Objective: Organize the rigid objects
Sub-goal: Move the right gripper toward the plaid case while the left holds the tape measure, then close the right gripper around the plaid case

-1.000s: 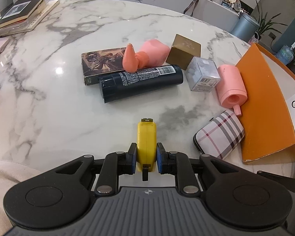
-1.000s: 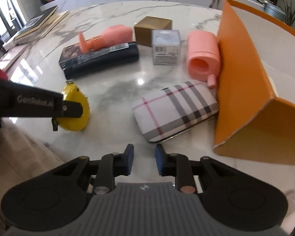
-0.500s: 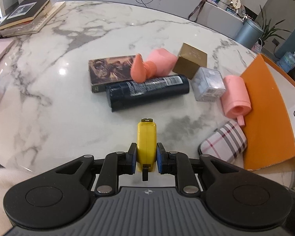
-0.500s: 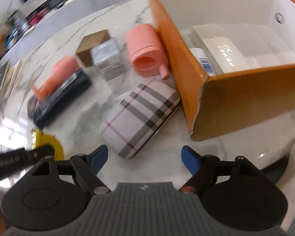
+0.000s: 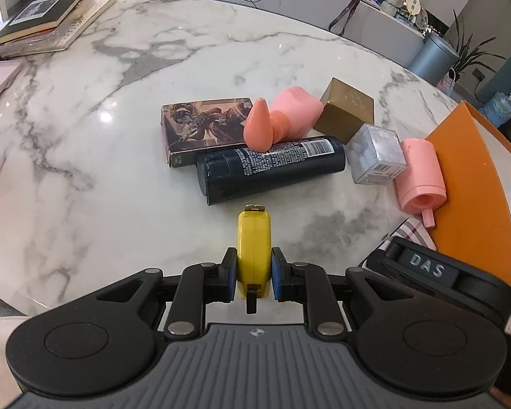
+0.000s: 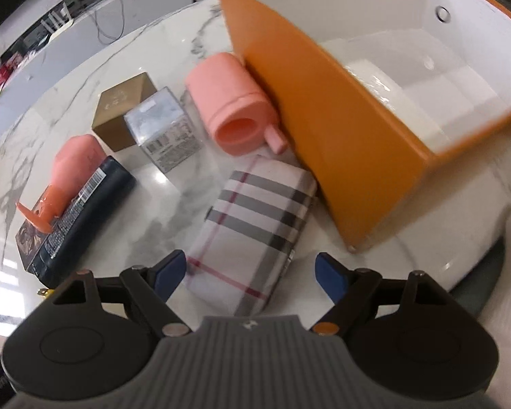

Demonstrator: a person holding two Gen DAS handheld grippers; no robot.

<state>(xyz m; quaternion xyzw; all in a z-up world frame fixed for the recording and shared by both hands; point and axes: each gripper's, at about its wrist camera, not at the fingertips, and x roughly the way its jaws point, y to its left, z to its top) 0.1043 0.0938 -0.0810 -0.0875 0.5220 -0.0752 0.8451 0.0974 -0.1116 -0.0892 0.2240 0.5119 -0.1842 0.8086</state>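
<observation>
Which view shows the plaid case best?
The right wrist view: the plaid case lies nearly whole just ahead of the open right gripper. The left wrist view shows only a corner behind the right gripper's body.

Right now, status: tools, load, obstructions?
Left tool shut on yellow tape measure. Right tool open, just widened, over plaid case. Orange box beside it.

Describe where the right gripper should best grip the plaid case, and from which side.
Probably from above, across the narrow width of the plaid case at its free near end: it lies flat, its far end against the orange box. The open right gripper already straddles that end.
</observation>
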